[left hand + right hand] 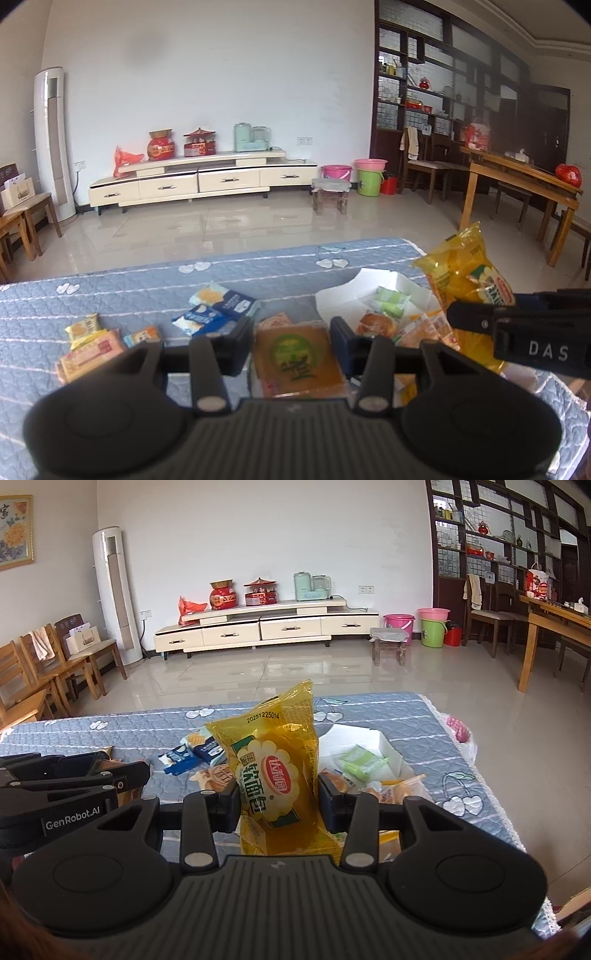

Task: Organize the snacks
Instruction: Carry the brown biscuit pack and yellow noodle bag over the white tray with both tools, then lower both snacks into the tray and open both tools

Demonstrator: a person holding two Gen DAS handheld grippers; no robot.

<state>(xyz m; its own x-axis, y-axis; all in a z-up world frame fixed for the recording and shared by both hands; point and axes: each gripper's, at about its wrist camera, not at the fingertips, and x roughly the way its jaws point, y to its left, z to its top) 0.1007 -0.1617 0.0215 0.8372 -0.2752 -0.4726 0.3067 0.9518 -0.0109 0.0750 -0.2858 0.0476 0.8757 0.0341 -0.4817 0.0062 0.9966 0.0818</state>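
My right gripper (279, 797) is shut on a yellow soft-bread bag (277, 768) and holds it upright above the table. That bag (469, 280) and the right gripper (465, 315) show at the right of the left wrist view. My left gripper (291, 339) is shut on a flat orange-brown packet with a green round label (299, 358). From the right wrist view, the left gripper (140, 775) is on the left, level with the right one. An open white box (406, 284) (384, 744) behind both holds green packets (389, 301) and buns.
A blue quilted cloth (147, 291) covers the table. Two blue cracker packs (218, 310) lie in the middle and a pile of small orange and yellow snacks (92, 343) at the left. A pink plastic bag (460, 731) hangs at the table's right edge.
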